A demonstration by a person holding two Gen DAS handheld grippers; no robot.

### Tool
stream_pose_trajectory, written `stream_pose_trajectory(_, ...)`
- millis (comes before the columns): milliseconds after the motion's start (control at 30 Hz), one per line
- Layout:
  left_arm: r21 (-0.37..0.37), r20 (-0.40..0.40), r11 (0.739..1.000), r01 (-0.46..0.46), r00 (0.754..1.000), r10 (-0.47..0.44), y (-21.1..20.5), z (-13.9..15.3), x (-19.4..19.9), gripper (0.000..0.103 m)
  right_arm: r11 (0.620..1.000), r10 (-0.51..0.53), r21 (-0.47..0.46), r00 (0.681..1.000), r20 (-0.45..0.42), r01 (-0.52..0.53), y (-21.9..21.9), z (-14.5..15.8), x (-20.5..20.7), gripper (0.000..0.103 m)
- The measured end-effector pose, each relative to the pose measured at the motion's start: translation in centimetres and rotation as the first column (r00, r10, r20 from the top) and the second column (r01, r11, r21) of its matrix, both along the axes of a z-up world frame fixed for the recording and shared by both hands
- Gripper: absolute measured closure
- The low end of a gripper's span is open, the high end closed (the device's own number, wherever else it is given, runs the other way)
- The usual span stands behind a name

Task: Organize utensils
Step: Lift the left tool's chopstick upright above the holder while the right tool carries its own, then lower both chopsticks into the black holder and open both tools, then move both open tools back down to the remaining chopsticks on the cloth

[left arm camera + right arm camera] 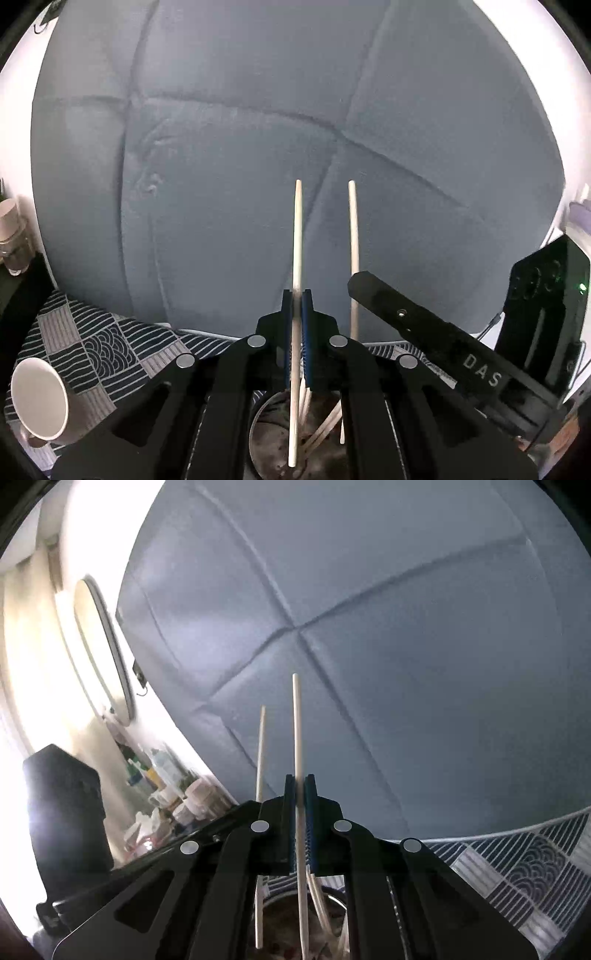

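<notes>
My left gripper (297, 295) is shut on a pale chopstick (297, 236) that stands upright, its lower end down inside a round metal holder (266, 435) below the jaws. Several more pale sticks lean in that holder. My right gripper (299, 781) is shut on another pale chopstick (297, 731), also upright over the holder (280, 912). The right gripper's black finger (406, 314) and its chopstick (354, 229) show at the right of the left wrist view. The left gripper's chopstick (260, 749) shows left of centre in the right wrist view.
A white mug (40, 398) lies on its side on the blue patterned cloth (96, 343). A grey-blue quilted cushion (295, 129) fills the background. Bottles and jars (173, 786) crowd a shelf at the left, below an oval mirror (103, 650).
</notes>
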State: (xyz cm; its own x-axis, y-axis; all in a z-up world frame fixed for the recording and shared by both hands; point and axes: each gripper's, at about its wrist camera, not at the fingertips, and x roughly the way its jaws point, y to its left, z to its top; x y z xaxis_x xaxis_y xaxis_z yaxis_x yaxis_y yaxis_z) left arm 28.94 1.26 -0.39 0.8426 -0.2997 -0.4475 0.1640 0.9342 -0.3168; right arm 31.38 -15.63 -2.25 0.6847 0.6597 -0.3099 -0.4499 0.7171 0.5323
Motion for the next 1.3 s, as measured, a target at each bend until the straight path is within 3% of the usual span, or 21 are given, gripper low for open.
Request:
stream_pose_trajectory(100,0.064,0.050,0.998,-0.026,0.999,0.023,-0.7,-1.5,-1.3,0.098,1.000,-0.010,0.011,1.000,0.001,0.010,-0.4,-1.7,-0.6,0.098)
stream_pose_trajectory(300,0.084,0.025,0.996,-0.017,1.000,0.015,-1.5,-4.4,-3.0,0.098,1.000,-0.007,-0.023,1.000,0.013,0.008,-0.8,-3.4,-2.6,0.098)
stream_pose_trajectory(500,0.091,0.031,0.996,-0.022,0.999,0.020,-1.6,-4.2,-4.6,0.097,0.999,-0.027,-0.047,1.000,0.015,0.027,-2.1,-3.4,-4.3,0.094)
stream_pose_trajectory(600,0.095,0.056,0.995,-0.027,0.998,0.022,-0.9,-3.7,-5.0,0.075,0.998,-0.048,-0.036,0.999,0.010,0.048,-2.6,-2.8,-4.7,0.094)
stream_pose_trajectory(633,0.091,0.068,0.995,-0.036,0.997,0.030,-0.6,-3.3,-5.2,0.073,0.998,-0.061,-0.023,0.998,0.013,0.061,-2.9,-2.4,-4.8,0.093)
stream_pose_trajectory(667,0.083,0.071,0.996,-0.045,0.997,0.039,-0.3,-2.9,-5.3,0.071,0.997,-0.074,-0.017,0.997,0.016,0.074,-3.3,-2.1,-5.0,0.089)
stream_pose_trajectory(700,0.073,0.075,0.996,-0.060,0.996,0.054,0.1,-2.4,-5.5,0.065,0.996,-0.091,-0.010,0.996,0.019,0.091,-3.8,-1.6,-5.1,0.076)
stream_pose_trajectory(767,0.065,0.092,0.995,-0.081,0.993,0.075,0.5,-1.7,-5.9,0.054,0.992,-0.125,-0.003,0.992,0.033,0.126,-4.4,-0.5,-5.6,0.063)
stream_pose_trajectory(833,0.068,0.112,0.992,-0.109,0.989,0.100,1.1,-0.9,-6.4,0.039,0.989,-0.145,-0.007,0.988,0.050,0.145,-4.7,0.4,-6.0,0.061)
stream_pose_trajectory(900,0.085,0.126,0.986,-0.145,0.983,0.134,1.7,-0.3,-7.1,0.024,0.985,-0.170,-0.013,0.984,0.049,0.171,-5.1,1.3,-6.5,0.040)
stream_pose_trajectory(933,0.088,0.131,0.984,-0.154,0.981,0.142,2.0,0.1,-7.4,0.020,0.983,-0.184,-0.017,0.982,0.047,0.185,-5.2,1.7,-6.8,0.037)
stream_pose_trajectory(1000,0.102,0.118,0.978,-0.184,0.978,0.172,2.5,0.5,-7.7,0.008,0.978,-0.205,-0.033,0.978,0.031,0.206,-5.4,2.4,-7.2,0.016)
stream_pose_trajectory(1167,0.130,0.073,0.969,-0.209,0.977,0.201,3.1,0.8,-8.6,0.006,0.965,-0.235,-0.118,0.972,-0.004,0.233,-5.8,3.0,-8.3,0.014)
stream_pose_trajectory(1300,0.165,-0.004,0.968,-0.192,0.981,0.195,3.0,-0.6,-9.7,0.006,0.949,-0.273,-0.189,0.957,-0.096,0.252,-6.5,1.7,-8.6,0.012)
